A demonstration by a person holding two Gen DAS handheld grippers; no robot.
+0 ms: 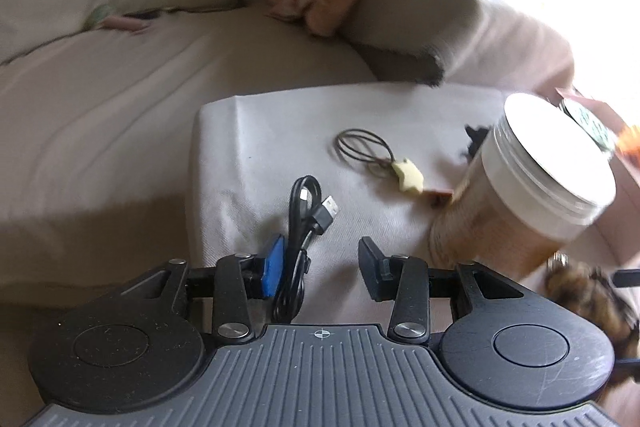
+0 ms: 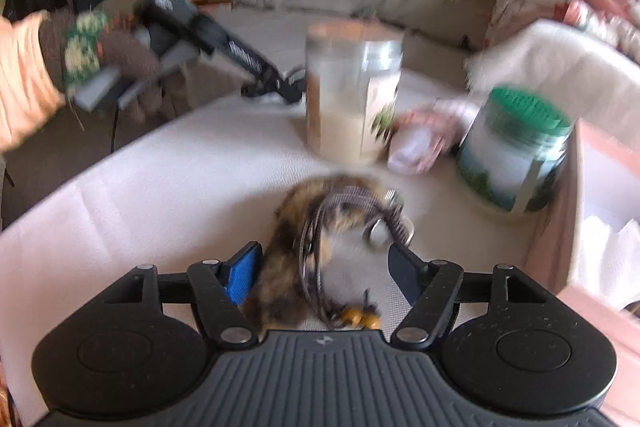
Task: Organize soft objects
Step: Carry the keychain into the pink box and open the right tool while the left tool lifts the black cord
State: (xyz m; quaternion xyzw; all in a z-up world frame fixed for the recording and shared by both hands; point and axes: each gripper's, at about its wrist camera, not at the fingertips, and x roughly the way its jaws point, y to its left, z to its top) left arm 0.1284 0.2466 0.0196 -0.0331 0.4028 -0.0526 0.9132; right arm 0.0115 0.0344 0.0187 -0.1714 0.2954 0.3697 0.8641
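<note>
The left gripper (image 1: 320, 267) is open, with its jaws wide apart above a white cloth (image 1: 248, 155). A coiled black USB cable (image 1: 300, 239) lies on the cloth just beside the finger with the blue pad (image 1: 274, 271), at about 9 o'clock from the middle of the gap; whether they touch I cannot tell. At 12 o'clock from the gripper lies a thin black cord loop (image 1: 358, 147) with a small cream charm (image 1: 408, 179). At 2 o'clock stands a jar with a white lid (image 1: 548, 163), close to the right finger.

The right gripper (image 2: 322, 263) is also open. Between its jaws lies the furry brown and orange soft object (image 2: 288, 255), with a dark strap (image 2: 316, 239) and some yellow beads (image 2: 360, 317) on it. The fur is against the blue-padded finger (image 2: 240, 275), while the other finger stands apart from it. This picture is blurred, so finer details are not sure. At 12 o'clock from this gripper is a clear jar with pale content (image 2: 352, 95), and at 2 o'clock a jar with a green lid (image 2: 516, 147). At 10 o'clock, the person's left hand (image 2: 116, 67) in a brown knitted glove holds the other tool.
</note>
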